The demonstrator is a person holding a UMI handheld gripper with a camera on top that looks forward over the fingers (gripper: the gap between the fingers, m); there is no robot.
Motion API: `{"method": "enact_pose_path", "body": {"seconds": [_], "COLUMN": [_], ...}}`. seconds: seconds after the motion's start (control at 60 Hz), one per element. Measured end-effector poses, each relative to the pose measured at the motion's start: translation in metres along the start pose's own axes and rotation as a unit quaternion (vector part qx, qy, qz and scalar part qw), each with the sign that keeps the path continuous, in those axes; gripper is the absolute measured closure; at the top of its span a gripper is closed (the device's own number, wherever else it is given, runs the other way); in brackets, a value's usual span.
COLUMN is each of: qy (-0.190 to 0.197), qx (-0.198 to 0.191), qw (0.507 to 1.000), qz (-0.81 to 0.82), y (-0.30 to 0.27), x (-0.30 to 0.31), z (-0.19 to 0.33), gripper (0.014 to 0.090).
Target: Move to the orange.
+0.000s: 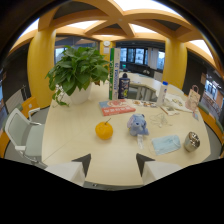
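From the gripper view, the orange (104, 130) is a round, bright yellow-orange fruit with a small dark stem at its top, sitting upright on the pale table (70, 135). It lies beyond the fingers, ahead of the left fingertip (84, 162) and well apart from it, with bare tabletop in between. The gripper (114, 162) has its two dark pointed fingers spread wide, holding nothing, with only table surface between them.

Just to the right of the orange lies a small blue plush toy (137, 124), and farther right a light-blue face mask (165, 144) lies flat, with a shiny round metal object (191, 141) beside it. Behind the orange a red-covered book (117, 107) lies flat, and a tall green-and-white box (114, 73) stands upright behind that. A leafy green plant in a white pot (77, 72) stands at the table's far left side. A white bottle (162, 93) and a paper bag (193, 97) stand toward the far right.

The table is large, curved and cream-coloured. A white mesh chair (20, 131) sits at its left edge. The room has thick yellow columns (40, 65), yellow ceiling beams and dark windows at the back
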Motion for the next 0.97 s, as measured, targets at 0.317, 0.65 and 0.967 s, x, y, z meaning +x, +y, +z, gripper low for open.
{"method": "enact_pose_path", "body": {"seconds": [0.317, 0.65, 0.967], "qy": [-0.006, 0.003, 0.007], "qx": [-0.012, -0.053, -0.064], "qw": [1.000, 0.998, 0.998], "qz": [0.004, 0.017, 0.023], "y": [-0.026, -0.022, -0.020], "x": [-0.037, -0.045, -0.045], "z": [0.110, 0.170, 0.172], "gripper": [0.0189, 0.0192, 0.0190]}}
